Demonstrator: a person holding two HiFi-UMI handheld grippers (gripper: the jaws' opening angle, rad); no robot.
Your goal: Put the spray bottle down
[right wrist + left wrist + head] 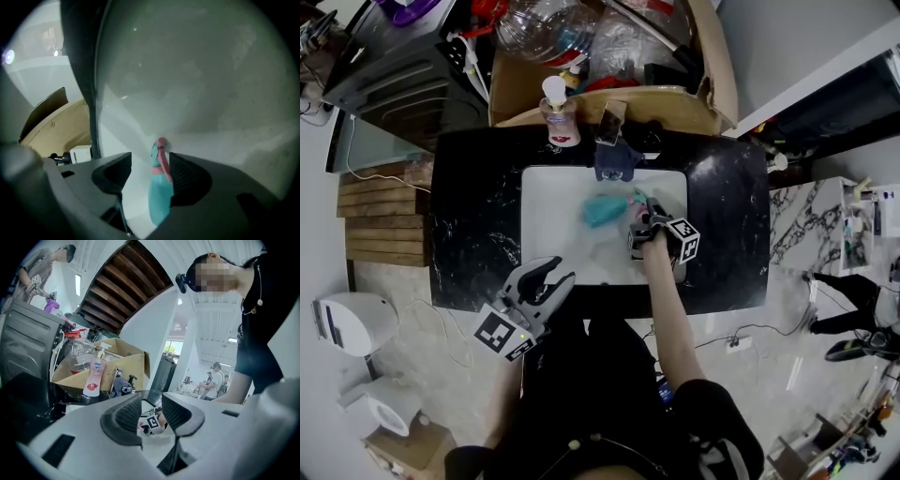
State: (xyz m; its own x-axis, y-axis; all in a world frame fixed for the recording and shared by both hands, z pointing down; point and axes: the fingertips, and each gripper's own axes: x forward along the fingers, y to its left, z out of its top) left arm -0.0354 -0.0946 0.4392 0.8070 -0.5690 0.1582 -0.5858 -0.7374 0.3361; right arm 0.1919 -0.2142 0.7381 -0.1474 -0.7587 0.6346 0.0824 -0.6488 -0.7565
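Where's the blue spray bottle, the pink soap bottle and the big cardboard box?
spray bottle (602,208): head view, on its teal body.
pink soap bottle (560,122): head view, on its body below the pump.
cardboard box (675,103): head view, on its near wall.

Workshop-like hall, sink counter (469,234), cluttered cardboard box (675,108)

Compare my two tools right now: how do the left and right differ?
The right tool has the teal spray bottle between its jaws, close to one pad with a gap at the other; the left tool has nothing between its jaws. The right tool is out over the white sink; the left tool hangs back at the sink's near corner. Shared: both stand with jaws apart.
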